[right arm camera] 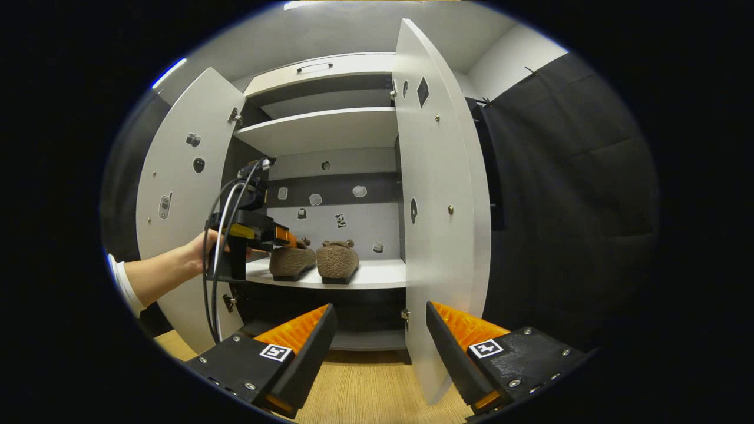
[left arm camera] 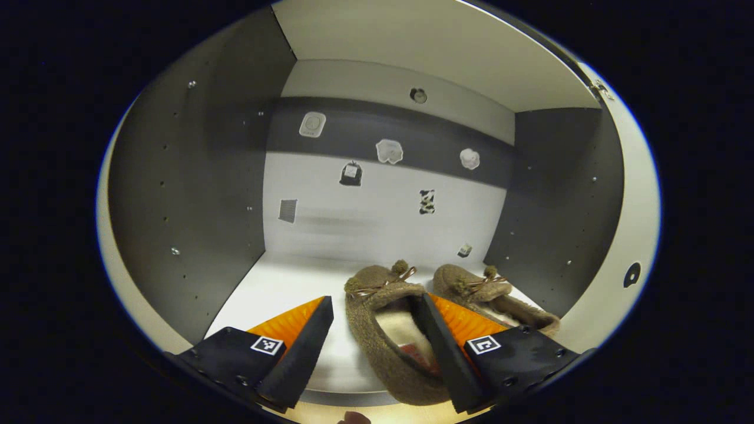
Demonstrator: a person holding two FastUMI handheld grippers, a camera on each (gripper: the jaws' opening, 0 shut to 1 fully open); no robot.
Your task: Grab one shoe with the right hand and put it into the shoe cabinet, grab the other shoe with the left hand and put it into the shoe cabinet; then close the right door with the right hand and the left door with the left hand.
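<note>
Cabinet shelf [right arm camera: 377, 275] holds both shoes [right arm camera: 337, 261], doors [right arm camera: 439, 194] open

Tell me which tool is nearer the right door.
Right. The right tool sits just before the open right door; the left tool is inside the cabinet by the shoes.

Staged booth, home-like: white shoe cabinet [right arm camera: 330, 132], wood floor [right arm camera: 365, 388], black cloth wall [right arm camera: 559, 206].
</note>
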